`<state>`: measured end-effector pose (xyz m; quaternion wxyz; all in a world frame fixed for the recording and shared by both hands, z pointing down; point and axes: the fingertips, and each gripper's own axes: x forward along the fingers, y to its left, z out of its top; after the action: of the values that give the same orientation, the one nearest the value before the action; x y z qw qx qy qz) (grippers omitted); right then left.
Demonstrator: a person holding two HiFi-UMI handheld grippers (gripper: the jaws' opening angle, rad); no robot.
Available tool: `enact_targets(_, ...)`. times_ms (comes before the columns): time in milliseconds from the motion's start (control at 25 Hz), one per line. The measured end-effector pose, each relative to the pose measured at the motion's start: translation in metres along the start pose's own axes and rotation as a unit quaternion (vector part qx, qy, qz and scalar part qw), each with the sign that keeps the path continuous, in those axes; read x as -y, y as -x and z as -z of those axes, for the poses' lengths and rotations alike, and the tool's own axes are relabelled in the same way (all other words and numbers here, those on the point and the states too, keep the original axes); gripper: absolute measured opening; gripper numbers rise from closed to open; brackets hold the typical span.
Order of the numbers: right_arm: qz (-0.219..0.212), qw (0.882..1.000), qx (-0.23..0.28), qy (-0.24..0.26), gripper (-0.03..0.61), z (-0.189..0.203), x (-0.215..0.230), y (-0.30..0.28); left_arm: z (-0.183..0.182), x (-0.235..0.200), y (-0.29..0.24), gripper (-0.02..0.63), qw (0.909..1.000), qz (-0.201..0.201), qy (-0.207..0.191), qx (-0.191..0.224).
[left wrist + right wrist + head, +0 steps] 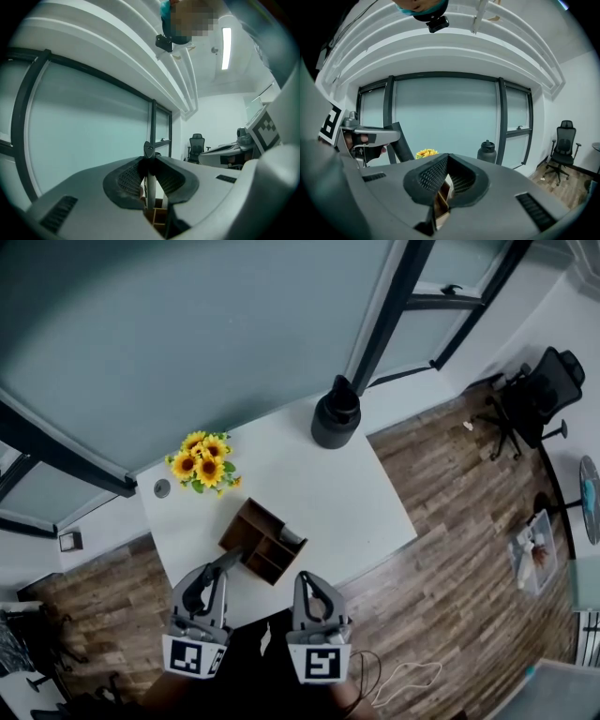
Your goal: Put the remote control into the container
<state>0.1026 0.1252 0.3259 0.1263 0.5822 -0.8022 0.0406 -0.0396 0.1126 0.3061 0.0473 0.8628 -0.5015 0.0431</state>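
A brown wooden container (264, 540) with open compartments sits on the white table (356, 493) near its front edge. My left gripper (217, 570) hovers just in front of it, shut on the dark flat remote control (228, 561). In the left gripper view the remote control (149, 180) stands edge-on between the pads. The right gripper view shows the remote control (402, 140) as a slanted dark slab sticking out of the left gripper (370, 136). Beside it, my right gripper (307, 579) is shut with nothing in it. The container (440, 199) shows below its closed jaws.
A bunch of sunflowers (204, 462) stands at the table's back left, next to a small round grey disc (162, 487). A black jug (336, 416) stands at the back right corner. A glass partition runs behind the table. An office chair (534, 395) stands far right on the wooden floor.
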Motion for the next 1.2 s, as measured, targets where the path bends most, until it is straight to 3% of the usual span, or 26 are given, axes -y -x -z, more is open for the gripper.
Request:
enact_targets(720, 0.022, 0.997, -0.024, -0.075, 0.005, 0.028, 0.002, -0.038, 0.032, -0.025, -0.048, 0.078, 0.9991, 0.017, 0.015, -0.035)
enact_targets(1200, 0.010, 0.996, -0.042, -0.076, 0.005, 0.039, 0.003, -0.056, 0.046, -0.032, -0.061, 0.078, 0.9985, 0.011, 0.027, -0.046)
